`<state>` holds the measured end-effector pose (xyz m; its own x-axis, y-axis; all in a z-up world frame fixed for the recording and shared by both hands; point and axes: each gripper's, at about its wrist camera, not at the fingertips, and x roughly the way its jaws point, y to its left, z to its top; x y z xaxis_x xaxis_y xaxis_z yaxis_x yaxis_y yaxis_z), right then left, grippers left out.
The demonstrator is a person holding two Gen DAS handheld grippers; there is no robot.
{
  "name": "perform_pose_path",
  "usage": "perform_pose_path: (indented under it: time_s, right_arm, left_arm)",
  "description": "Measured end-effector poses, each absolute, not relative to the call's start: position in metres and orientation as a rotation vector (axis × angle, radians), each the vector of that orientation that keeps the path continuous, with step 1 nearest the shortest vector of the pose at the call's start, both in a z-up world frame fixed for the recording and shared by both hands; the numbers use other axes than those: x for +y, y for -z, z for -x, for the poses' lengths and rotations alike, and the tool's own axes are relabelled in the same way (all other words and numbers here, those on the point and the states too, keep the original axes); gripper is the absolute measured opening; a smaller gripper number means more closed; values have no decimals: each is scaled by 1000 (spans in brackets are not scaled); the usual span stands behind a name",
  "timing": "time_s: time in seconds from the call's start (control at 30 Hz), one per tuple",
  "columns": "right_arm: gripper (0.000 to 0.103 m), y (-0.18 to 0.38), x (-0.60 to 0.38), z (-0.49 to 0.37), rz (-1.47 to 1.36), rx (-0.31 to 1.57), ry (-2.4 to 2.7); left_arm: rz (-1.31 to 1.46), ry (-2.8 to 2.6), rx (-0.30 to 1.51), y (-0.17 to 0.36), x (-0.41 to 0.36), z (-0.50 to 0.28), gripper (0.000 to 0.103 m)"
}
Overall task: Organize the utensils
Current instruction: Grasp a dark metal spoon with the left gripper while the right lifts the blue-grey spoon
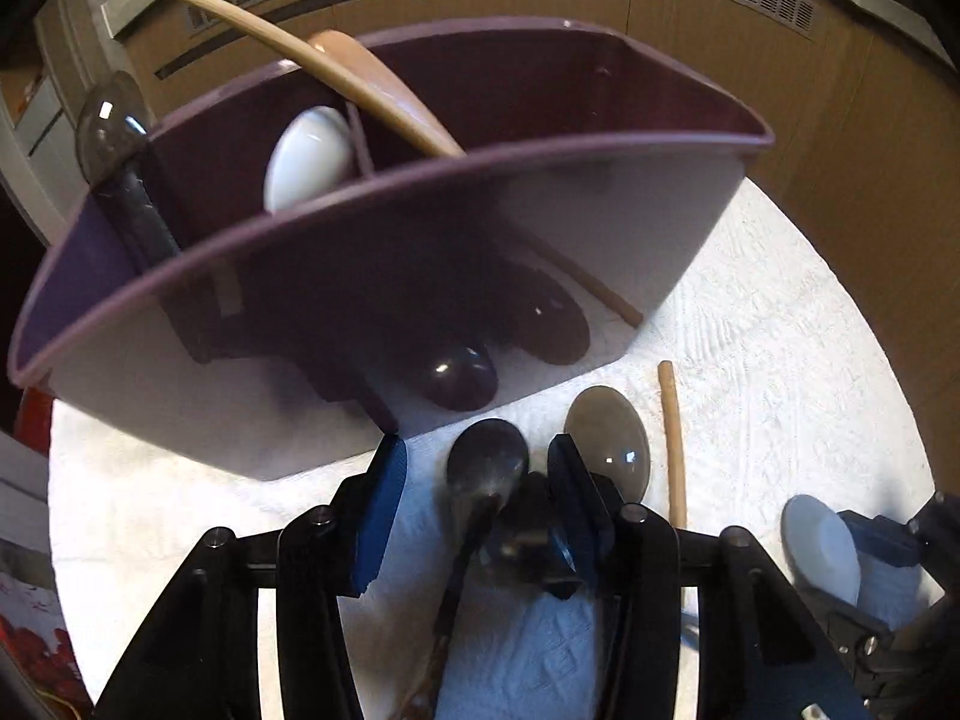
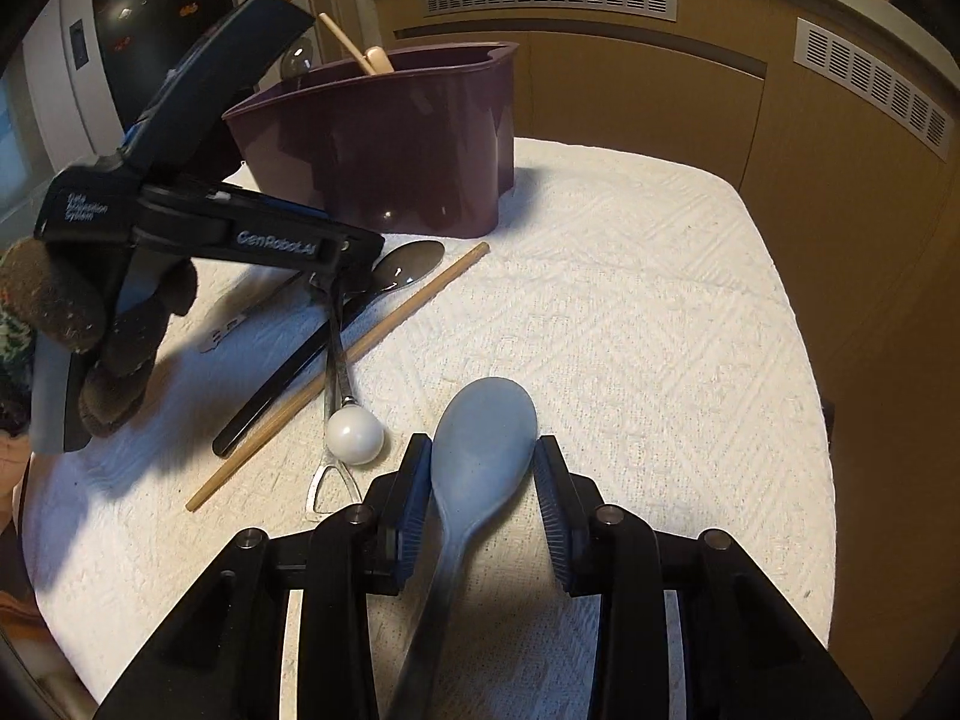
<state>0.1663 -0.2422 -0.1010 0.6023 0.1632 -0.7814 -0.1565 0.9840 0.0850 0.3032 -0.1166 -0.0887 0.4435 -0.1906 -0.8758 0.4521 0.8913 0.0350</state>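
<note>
A purple divided caddy (image 1: 420, 276) (image 2: 384, 138) holds a white spoon (image 1: 309, 156), wooden spoons (image 1: 360, 84) and a grey spoon with a black handle (image 1: 111, 126). My left gripper (image 1: 477, 450) (image 2: 342, 276) hangs just in front of it, jaws apart. A dark spoon (image 1: 486, 468) lies between them, clear of the left pad. A grey spoon (image 1: 609, 438) and a wooden stick (image 1: 672, 438) (image 2: 360, 348) lie just to its right. My right gripper (image 2: 483, 447) (image 1: 882, 534) is shut on the bowl of a light blue spoon (image 2: 483, 438) (image 1: 822, 546).
A white textured cloth (image 2: 630, 330) covers the round table. On it lie a metal utensil with a white ball end (image 2: 354, 435) and a black handle (image 2: 270, 396). Wooden cabinet panels with vents (image 2: 660, 90) stand behind. A person's gloved hand (image 2: 120, 348) holds the left gripper.
</note>
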Motion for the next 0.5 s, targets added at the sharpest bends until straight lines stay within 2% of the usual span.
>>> perform_pose_path:
  time_s: [0.07,0.17,0.5]
  right_arm:
    - [36,101,-241,-166,-8,907,-186]
    - [36,101,-241,-165,-7,907,-185]
    - [36,93,-233,-156,13,900,-206]
  left_arm:
    - [-276,409,1037,89,-117,-305,42]
    - [-257,429,1040,87,-115,-305,26]
    - [-188,404,971,66,-57,-242,26]
